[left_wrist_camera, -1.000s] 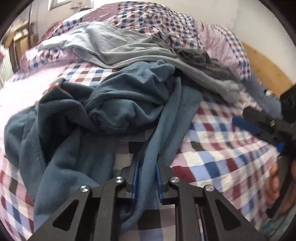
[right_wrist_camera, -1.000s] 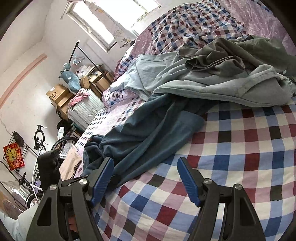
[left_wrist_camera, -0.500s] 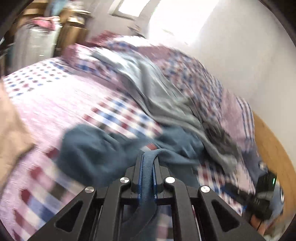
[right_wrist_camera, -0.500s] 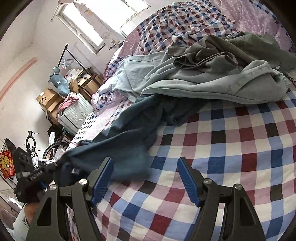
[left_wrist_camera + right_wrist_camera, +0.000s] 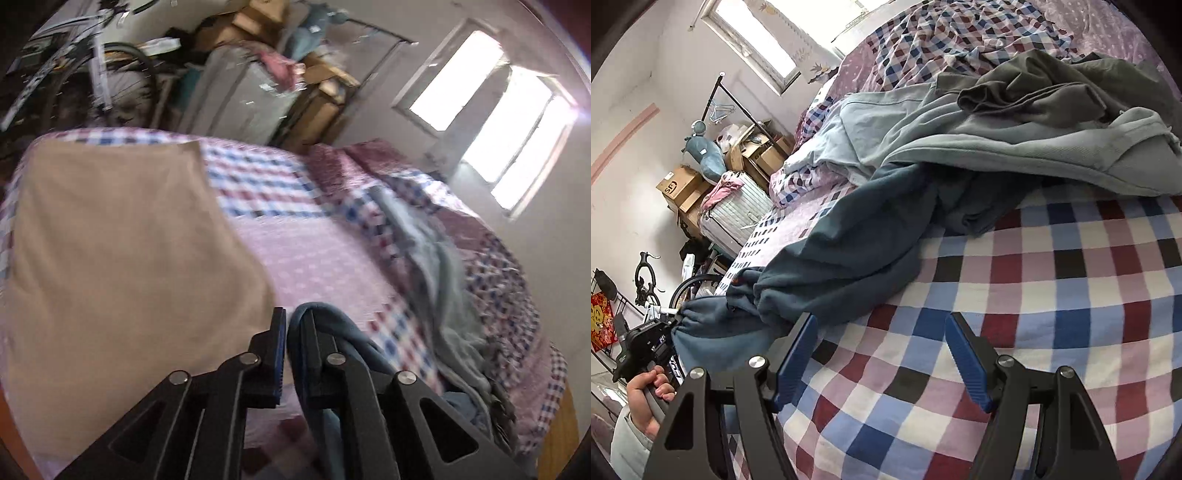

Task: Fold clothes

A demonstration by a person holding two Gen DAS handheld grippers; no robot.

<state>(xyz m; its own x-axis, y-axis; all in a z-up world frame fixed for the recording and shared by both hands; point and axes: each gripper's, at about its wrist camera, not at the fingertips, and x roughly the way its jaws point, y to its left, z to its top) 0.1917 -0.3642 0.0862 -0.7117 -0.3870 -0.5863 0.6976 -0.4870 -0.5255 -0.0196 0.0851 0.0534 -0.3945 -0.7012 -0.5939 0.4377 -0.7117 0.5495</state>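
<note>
One soft, limp dark teal fleece garment (image 5: 849, 251) lay stretched across the checked bed (image 5: 1052, 314), its gathered cuff end clamped in the left claw (image 5: 291, 354) while the right claw (image 5: 879, 354) hovered with jaws apart beside it, where the loose free hem looked easiest to pinch.

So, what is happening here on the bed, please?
A person is sorting laundry on a checked bedspread. The left gripper is shut on a dark teal fleece garment and draws it out from under a heap of grey-green clothes. The right gripper hangs open above the bedspread, holding nothing.
</note>
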